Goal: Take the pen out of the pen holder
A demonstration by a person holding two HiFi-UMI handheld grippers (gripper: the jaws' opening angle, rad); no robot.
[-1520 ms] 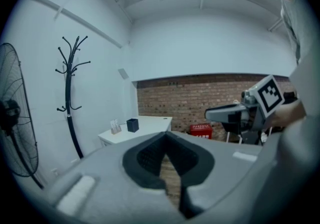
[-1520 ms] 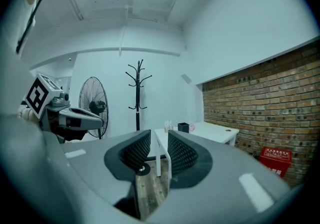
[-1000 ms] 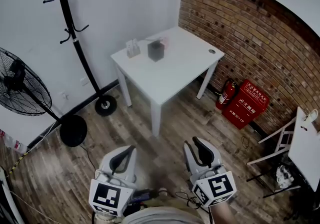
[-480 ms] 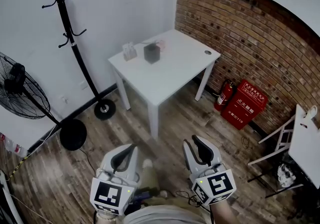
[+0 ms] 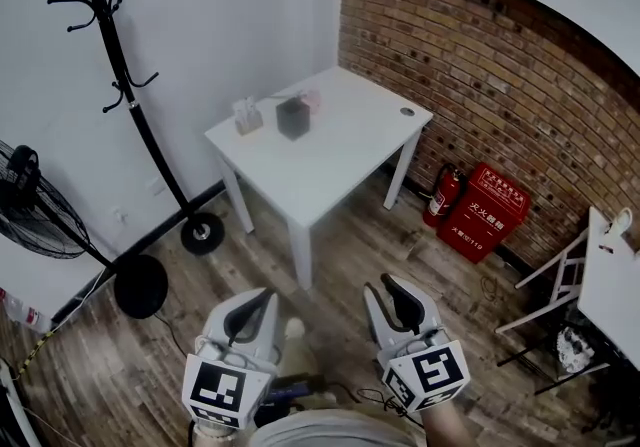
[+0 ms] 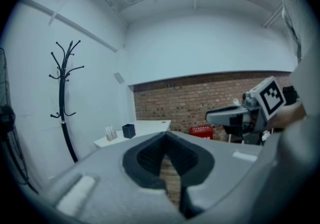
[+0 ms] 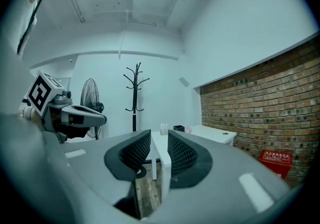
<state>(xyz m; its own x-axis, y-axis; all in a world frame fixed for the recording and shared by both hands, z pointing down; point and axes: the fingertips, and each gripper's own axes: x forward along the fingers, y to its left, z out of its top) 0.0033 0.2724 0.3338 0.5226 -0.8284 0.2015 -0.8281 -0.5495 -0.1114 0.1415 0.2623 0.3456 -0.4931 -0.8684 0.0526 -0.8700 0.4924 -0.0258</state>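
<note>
Since a second ago the view has swung a bit: the white bench (image 5: 335,150) now sits further left and higher in the head view, and the floor fan (image 5: 35,203) has slid toward the left edge. Both tools stay low, near the person's body.

The pen holder (image 5: 293,119), a dark cube, stands on the far part of the bench, well apart from both tools, with open wood floor (image 5: 330,265) in between. The left tool (image 5: 264,295) has its pads meeting at the tips and holds nothing. The right tool (image 5: 383,285) has a narrow gap between its pads, also with nothing in it, and the bench shows through that gap in the right gripper view.

Just beside the pen holder are a small clear stand (image 5: 246,116) on its left and something pink (image 5: 311,100) behind it. A black coat rack (image 5: 120,70) stands left of the bench. A fire extinguisher (image 5: 440,193) and a red box (image 5: 487,212) sit against the brick wall (image 5: 480,65) to the right.

The pen itself is too small to make out from here. The fan is cut off by the frame edge.
</note>
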